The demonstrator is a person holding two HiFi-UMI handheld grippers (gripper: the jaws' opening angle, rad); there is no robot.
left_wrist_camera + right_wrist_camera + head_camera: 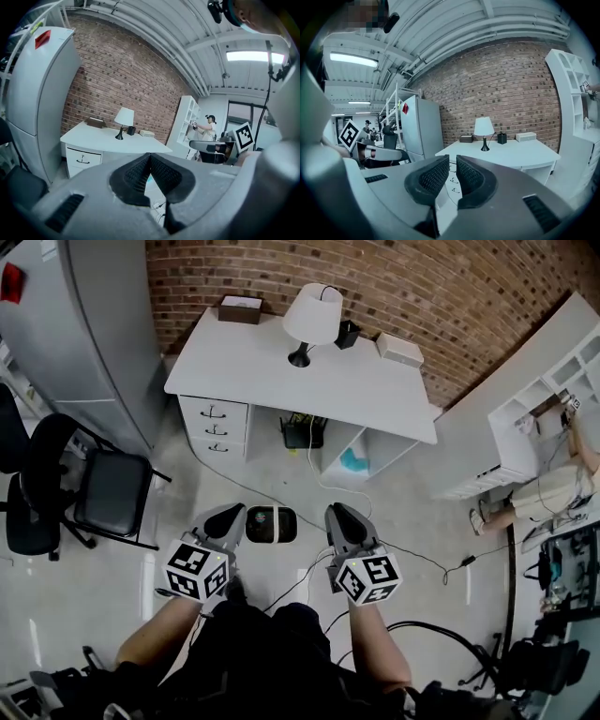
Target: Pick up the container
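1. Looking steeply down from the head view, a small rounded-rectangle container (271, 524) with a dark rim and a pale top lies flat on the pale floor (412, 521); it lies in front of the person and well short of the white desk (281, 371) that carries a lamp (312, 320)
2. The container shows between the two grippers, closer to the left one; both appear to be held above it and neither touches it
3. The left gripper (228, 518) has its ribbed pads (136, 172) pressed together, with nothing between them
4. The right gripper (337, 517) is likewise closed and empty, with only a sliver of gap between its pads (432, 176)
5. Loose cables (302, 579) trail over the floor just beside the container, and a black chair (112, 493) stands off to the left
6. Judging by its look, the container is probably light, rigid plastic: stiff enough to clamp, but smooth, so it may slip or skate across the floor when nudged
7. The lid may be only a loose fit, though the view is too small to tell, so lifting by the lid alone seems risky
8. The best hold is likely across the narrower width, pads on the dark side walls below the rim, once the jaws are spread and tipped down towards the floor
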